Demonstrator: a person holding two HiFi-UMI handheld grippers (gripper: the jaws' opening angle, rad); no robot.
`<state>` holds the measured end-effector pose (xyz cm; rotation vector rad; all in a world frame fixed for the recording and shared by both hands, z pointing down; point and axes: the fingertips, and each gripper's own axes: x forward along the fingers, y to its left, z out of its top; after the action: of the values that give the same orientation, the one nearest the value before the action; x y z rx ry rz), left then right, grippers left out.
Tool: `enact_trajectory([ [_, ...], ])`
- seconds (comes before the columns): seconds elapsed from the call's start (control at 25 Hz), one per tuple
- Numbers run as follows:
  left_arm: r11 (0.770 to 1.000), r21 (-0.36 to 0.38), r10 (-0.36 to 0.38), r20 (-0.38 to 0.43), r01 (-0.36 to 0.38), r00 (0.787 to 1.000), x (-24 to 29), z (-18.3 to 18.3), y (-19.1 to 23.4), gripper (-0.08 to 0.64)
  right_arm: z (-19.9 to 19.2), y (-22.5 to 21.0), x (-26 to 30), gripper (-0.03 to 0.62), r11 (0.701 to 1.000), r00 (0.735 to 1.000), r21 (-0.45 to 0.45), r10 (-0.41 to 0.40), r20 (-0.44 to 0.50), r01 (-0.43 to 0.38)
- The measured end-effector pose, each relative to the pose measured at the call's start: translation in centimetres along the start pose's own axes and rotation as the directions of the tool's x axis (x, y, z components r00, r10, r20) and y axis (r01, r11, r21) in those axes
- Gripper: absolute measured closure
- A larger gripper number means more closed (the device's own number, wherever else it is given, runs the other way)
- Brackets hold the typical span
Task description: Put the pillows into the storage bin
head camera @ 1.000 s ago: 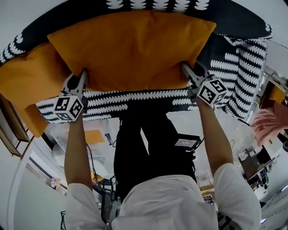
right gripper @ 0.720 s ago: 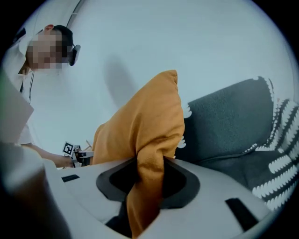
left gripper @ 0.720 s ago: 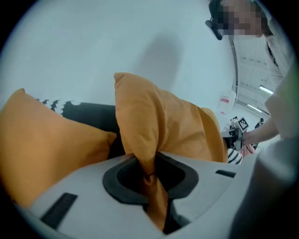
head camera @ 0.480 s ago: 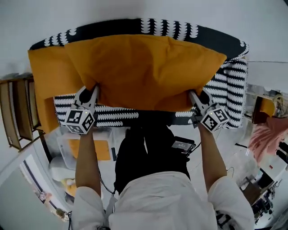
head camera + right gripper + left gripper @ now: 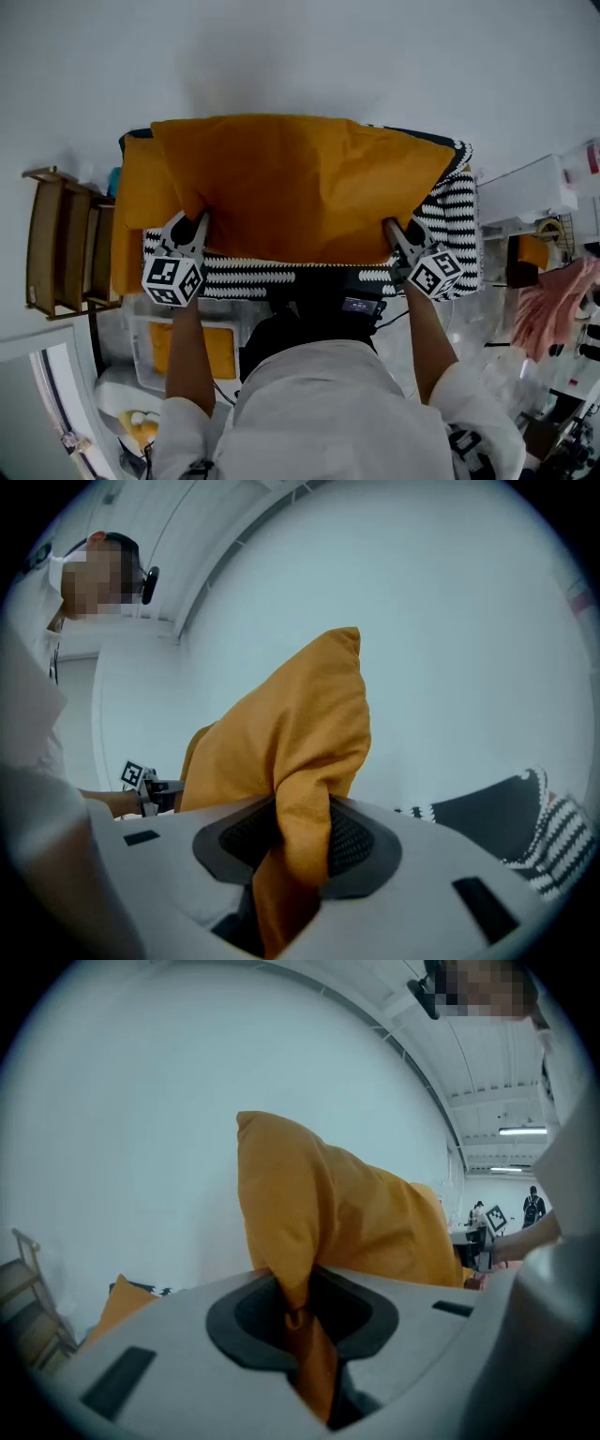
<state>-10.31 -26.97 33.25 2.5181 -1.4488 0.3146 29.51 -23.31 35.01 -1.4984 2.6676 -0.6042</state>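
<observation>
An orange pillow (image 5: 291, 192) hangs between my two grippers, held up by its near corners. My left gripper (image 5: 192, 228) is shut on the left corner and my right gripper (image 5: 394, 230) on the right one. In the left gripper view the orange fabric (image 5: 347, 1213) is pinched in the left gripper (image 5: 300, 1312). The right gripper view shows the same pillow (image 5: 291, 742) bunched in the right gripper (image 5: 300, 841). Under it lie a black-and-white patterned pillow (image 5: 459, 225) and a second orange pillow (image 5: 136, 206). A clear bin (image 5: 150, 347) sits low at the left.
A wooden rack (image 5: 61, 244) stands at the far left. An orange sheet (image 5: 220, 349) lies in the clear bin. To the right are a white unit (image 5: 530, 192) and a pink cloth (image 5: 544, 309). Cables and gear lie by the person's legs.
The pillows have drawn in smaller and lower in the head view, and the wooden rack has come into view. Both grippers keep their hold on the orange pillow's corners.
</observation>
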Motion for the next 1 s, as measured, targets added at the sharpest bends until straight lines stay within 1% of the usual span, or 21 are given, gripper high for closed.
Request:
enact_trajectory([
  [0.08, 1.0, 0.009, 0.017, 0.045, -0.018, 0.999, -2.5, 2.7, -0.6, 0.483, 2.1, 1.5, -1.0, 0.437, 1.0, 0.999, -0.023, 0.019, 0.051, -0.017],
  [0.2, 0.999, 0.043, 0.016, 0.112, -0.021, 0.994, -5.6, 6.1, -2.4, 0.483, 5.4, 3.6, -3.3, 0.437, 0.998, 0.994, -0.056, 0.034, 0.105, -0.028],
  [0.28, 0.998, 0.065, 0.009, 0.145, -0.019, 0.989, -7.5, 7.4, -3.6, 0.483, 6.7, 4.8, -4.9, 0.436, 0.997, 0.99, -0.074, 0.045, 0.13, -0.036],
  [0.36, 0.996, 0.082, 0.013, 0.176, -0.028, 0.984, -9.5, 8.3, -4.7, 0.483, 7.2, 5.7, -6.2, 0.436, 0.996, 0.986, -0.079, 0.059, 0.154, -0.047],
  [0.48, 0.994, 0.093, 0.04, 0.2, -0.06, 0.979, -12.9, 8.8, -6.5, 0.482, 6.9, 6.8, -8.0, 0.434, 0.993, 0.982, -0.079, 0.098, 0.164, -0.086],
  [0.64, 0.988, 0.119, 0.075, 0.19, -0.099, 0.979, -16.8, 9.5, -10.1, 0.482, 7.2, 7.3, -10.1, 0.434, 0.989, 0.97, -0.044, 0.148, 0.191, -0.142],
  [0.72, 0.985, 0.121, 0.098, 0.191, -0.123, 0.977, -19.1, 9.5, -11.8, 0.482, 6.6, 7.6, -11.3, 0.434, 0.984, 0.966, -0.036, 0.176, 0.192, -0.172],
  [0.88, 0.979, 0.115, 0.144, 0.173, -0.165, 0.974, -22.6, 7.7, -14.8, 0.482, 4.3, 8.8, -14.4, 0.434, 0.977, 0.965, -0.009, 0.213, 0.155, -0.214],
  [1.0, 0.974, 0.146, 0.155, 0.136, -0.174, 0.979, -24.8, 5.9, -17.8, 0.479, 2.0, 8.5, -16.9, 0.434, 0.969, 0.962, 0.024, 0.241, 0.126, -0.246],
])
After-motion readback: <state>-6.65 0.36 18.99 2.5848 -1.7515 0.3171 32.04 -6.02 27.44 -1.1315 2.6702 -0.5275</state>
